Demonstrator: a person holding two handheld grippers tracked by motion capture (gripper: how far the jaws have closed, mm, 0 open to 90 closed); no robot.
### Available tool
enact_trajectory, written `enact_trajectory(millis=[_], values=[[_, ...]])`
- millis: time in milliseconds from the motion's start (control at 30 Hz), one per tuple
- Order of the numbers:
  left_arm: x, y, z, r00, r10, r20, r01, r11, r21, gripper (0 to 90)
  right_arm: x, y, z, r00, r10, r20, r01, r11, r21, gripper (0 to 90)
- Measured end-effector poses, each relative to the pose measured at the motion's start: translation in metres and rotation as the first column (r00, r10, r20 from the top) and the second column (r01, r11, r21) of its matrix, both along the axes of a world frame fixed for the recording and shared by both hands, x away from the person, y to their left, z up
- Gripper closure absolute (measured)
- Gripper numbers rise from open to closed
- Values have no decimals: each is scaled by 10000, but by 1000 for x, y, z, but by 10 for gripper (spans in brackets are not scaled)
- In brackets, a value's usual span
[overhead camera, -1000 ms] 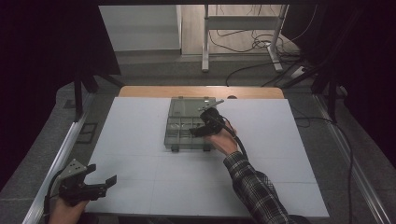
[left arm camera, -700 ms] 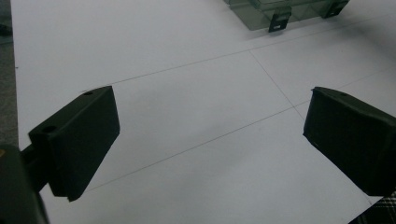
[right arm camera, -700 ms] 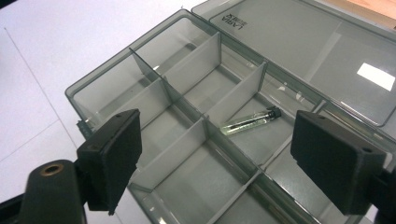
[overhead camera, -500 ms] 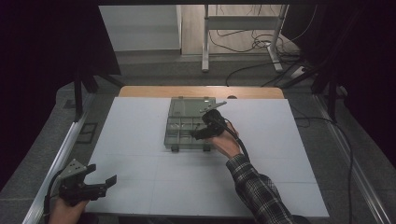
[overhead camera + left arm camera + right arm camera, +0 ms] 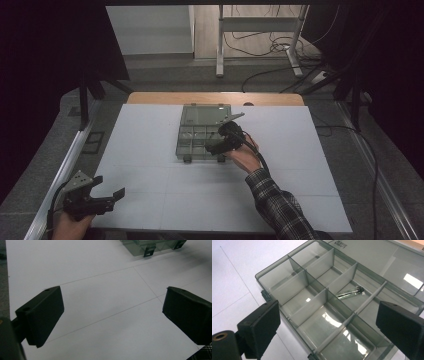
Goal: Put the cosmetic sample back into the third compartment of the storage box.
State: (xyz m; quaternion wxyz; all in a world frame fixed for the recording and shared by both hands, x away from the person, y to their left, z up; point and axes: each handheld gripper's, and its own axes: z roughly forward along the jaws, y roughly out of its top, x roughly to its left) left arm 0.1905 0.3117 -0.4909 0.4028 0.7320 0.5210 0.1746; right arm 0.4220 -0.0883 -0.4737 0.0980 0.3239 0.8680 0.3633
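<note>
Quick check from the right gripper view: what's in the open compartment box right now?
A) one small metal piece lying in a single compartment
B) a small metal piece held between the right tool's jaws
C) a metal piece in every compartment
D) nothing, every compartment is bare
A: one small metal piece lies in a single compartment of the box; the right tool hangs open above it.

Since one second ago, only a small shift of the right gripper (image 5: 216,148): drawn slightly back toward the near edge of the clear compartment box (image 5: 192,131), together with the right hand (image 5: 243,154) and the checked sleeve (image 5: 277,207). Now hangs over the near right corner of the box, jaws spread wide apart above the compartments, with a small metal pin (image 5: 350,293) lying in one compartment between them.
</note>
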Motion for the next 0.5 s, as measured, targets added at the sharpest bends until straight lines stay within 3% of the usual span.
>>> enact_trajectory(millis=[500], values=[[0, 0, 0, 10000, -24, 2, 24, 10000, 18, 40, -18, -6, 8, 9995, 286, 132, -285, 9995, -117, 28]])
